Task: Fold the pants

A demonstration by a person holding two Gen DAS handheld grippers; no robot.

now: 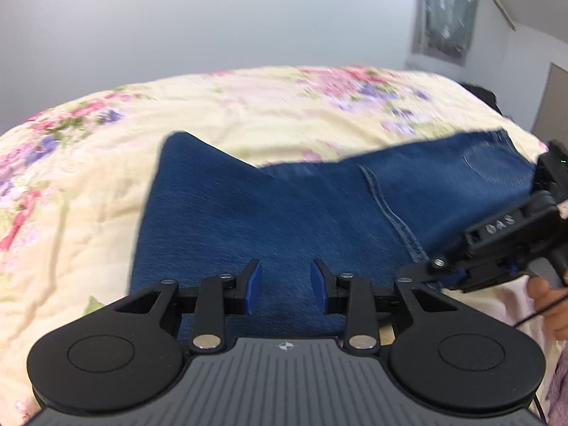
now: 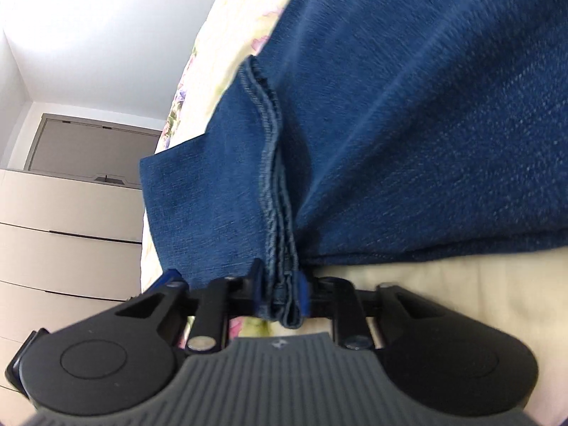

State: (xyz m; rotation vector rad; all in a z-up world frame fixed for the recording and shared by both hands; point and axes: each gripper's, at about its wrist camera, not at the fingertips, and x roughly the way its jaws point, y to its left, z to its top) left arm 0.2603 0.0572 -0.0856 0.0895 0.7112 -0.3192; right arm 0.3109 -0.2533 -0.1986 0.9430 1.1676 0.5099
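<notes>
Blue denim pants [image 1: 284, 206] lie folded on a floral bedspread [image 1: 248, 106]. My left gripper [image 1: 286, 285] is open and empty, its blue pads just above the near part of the denim. My right gripper [image 2: 278, 296] is shut on a bunched hem and seam of the pants [image 2: 273, 184], lifting that edge off the bed. In the left wrist view the right gripper [image 1: 458, 277] sits at the right edge of the pants, held by a hand.
A white chest of drawers [image 2: 71, 234] stands beside the bed. A plain wall [image 1: 248, 17] lies beyond the bed, with a dark hanging [image 1: 443, 10] at the far right. Dark items [image 1: 482, 96] sit at the bed's far right corner.
</notes>
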